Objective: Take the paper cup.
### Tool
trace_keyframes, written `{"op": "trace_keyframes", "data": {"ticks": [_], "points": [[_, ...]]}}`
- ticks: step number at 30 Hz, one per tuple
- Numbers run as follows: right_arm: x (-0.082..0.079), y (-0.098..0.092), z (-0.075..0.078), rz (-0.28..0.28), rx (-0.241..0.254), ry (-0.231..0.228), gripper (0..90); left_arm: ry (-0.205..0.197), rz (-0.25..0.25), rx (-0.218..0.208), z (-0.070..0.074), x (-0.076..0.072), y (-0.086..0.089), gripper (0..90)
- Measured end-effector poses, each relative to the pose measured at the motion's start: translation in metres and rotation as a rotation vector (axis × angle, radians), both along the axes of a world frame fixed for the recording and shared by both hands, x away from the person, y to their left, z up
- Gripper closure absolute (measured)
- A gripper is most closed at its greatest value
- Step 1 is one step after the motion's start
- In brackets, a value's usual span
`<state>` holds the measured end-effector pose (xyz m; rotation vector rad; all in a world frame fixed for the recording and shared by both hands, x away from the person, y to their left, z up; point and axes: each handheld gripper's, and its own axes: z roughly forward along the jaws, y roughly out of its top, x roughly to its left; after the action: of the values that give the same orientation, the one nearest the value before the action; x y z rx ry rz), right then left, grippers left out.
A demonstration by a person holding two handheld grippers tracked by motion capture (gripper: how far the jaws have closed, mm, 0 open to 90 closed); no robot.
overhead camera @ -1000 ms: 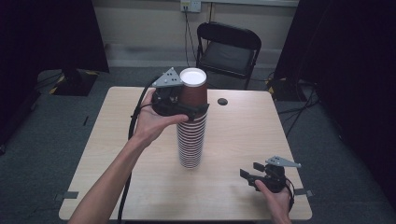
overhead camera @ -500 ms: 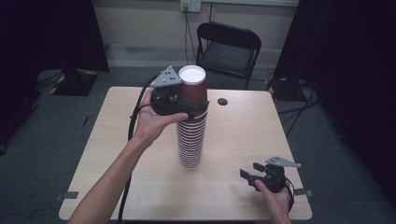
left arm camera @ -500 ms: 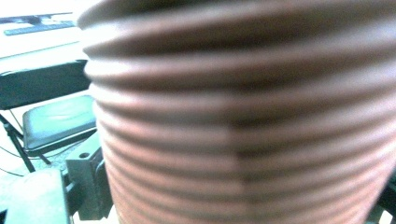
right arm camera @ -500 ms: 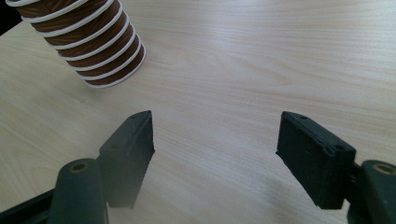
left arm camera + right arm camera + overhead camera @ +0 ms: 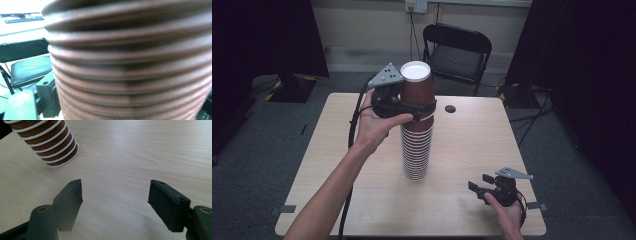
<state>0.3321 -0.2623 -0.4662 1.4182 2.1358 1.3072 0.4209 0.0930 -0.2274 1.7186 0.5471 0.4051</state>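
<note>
A tall stack of brown paper cups with white rims stands in the middle of the wooden table. My left gripper is shut on the top cup, low on its wall just above the stack's rims. The left gripper view has the ribbed cup stack pressed close to the camera, with one black finger at the lower left. My right gripper rests near the table's front right, open, with bare wood between its jaws. Its own view puts the right gripper short of the stack's base.
A small black disc lies on the table behind the stack. A black folding chair stands beyond the far edge, also seen as the chair in the left gripper view. Dark curtains flank the room.
My left gripper and the top cup have risen slightly. The right gripper has stayed put.
</note>
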Motion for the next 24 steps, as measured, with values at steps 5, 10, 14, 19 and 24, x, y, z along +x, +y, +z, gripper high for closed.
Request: {"op": "trace_keyframes", "data": {"ticks": [5, 10, 14, 19, 24], "points": [[0.000, -0.001, 0.000, -0.004, 0.004, -0.002, 27.3, -0.032, -0.001, -0.008, 0.006, -0.003, -0.002, 12.4], [0.000, 0.000, 0.000, 0.000, -0.003, -0.002, 27.3, -0.051, 0.008, -0.031, 0.011, -0.004, -0.002, 12.6], [0.000, 0.000, 0.001, -0.001, -0.005, -0.001, 27.3, -0.058, 0.011, -0.057, 0.018, -0.004, 0.000, 12.6], [0.000, -0.001, 0.001, -0.001, -0.004, -0.003, 27.3, -0.085, 0.021, -0.103, 0.025, -0.008, 0.003, 12.6], [0.000, -0.001, 0.001, 0.001, 0.000, -0.001, 27.2, -0.098, 0.037, -0.146, 0.030, -0.010, 0.007, 12.8]]}}
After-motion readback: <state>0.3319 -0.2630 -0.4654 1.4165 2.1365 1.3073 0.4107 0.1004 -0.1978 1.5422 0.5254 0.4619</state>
